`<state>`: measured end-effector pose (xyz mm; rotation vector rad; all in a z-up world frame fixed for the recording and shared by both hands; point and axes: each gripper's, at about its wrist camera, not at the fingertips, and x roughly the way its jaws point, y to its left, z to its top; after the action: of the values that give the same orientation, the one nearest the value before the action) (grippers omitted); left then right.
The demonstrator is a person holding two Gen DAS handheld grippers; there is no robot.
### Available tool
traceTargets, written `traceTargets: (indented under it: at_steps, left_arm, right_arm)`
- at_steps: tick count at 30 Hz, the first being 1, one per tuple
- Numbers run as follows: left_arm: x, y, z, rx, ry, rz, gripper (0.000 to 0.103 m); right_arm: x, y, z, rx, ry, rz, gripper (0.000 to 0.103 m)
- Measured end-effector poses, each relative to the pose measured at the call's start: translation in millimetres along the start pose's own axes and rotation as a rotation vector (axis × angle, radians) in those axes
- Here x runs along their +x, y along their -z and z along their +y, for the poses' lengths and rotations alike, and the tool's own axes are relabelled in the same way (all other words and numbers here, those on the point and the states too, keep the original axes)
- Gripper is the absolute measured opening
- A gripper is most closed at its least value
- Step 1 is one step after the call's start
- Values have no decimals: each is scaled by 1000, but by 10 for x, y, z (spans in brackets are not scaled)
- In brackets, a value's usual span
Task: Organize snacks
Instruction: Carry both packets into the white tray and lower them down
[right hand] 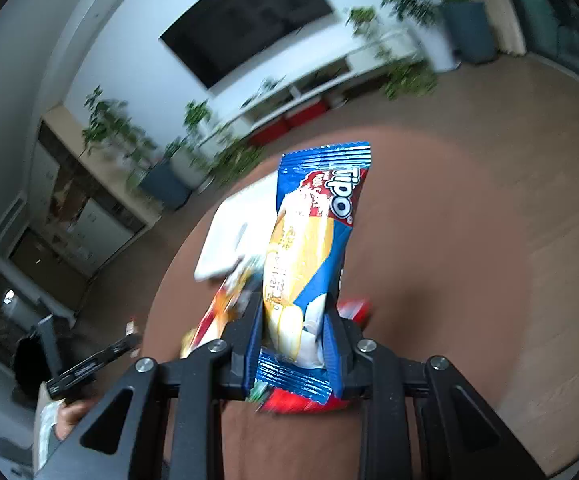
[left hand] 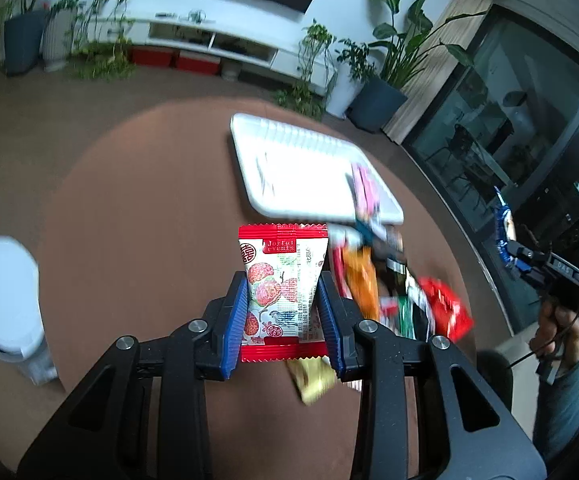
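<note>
Blue pads of the left tool [left hand: 282, 280] clamp a red-and-white snack packet [left hand: 281, 292], just short of the white tray [left hand: 289, 148]. That tray is bare except for a pink packet [left hand: 363, 188] at its near corner. Right tool [right hand: 293, 312] grips a blue Tipo packet [right hand: 313, 240] beside the tray.

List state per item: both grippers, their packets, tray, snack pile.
left gripper: shut on red-and-white packet, lifted
right gripper: shut on blue Tipo packet, lifted
white tray: on table, looks empty apart from a pink packet over its near edge
snack pile: loose on table
</note>
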<state>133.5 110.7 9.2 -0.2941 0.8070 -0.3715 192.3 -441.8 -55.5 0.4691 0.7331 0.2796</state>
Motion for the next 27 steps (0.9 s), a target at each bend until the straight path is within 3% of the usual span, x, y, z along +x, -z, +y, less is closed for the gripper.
traceTargets:
  at_steps: [7, 14, 18, 27]
  left_arm:
    - [280, -844, -140, 49, -4, -23, 32]
    - [789, -1446, -349, 100, -24, 26, 32]
    - [1258, -1602, -447, 120, -49, 76, 32]
    - [2025, -1537, -531, 126, -85, 153, 32]
  right_arm:
    - [176, -746, 34, -71, 27, -44, 29]
    - [891, -1240, 529, -225, -13, 47, 29]
    - [1339, -1320, 721, -295, -14, 113, 29]
    - [2186, -1225, 832, -363, -4, 274, 29]
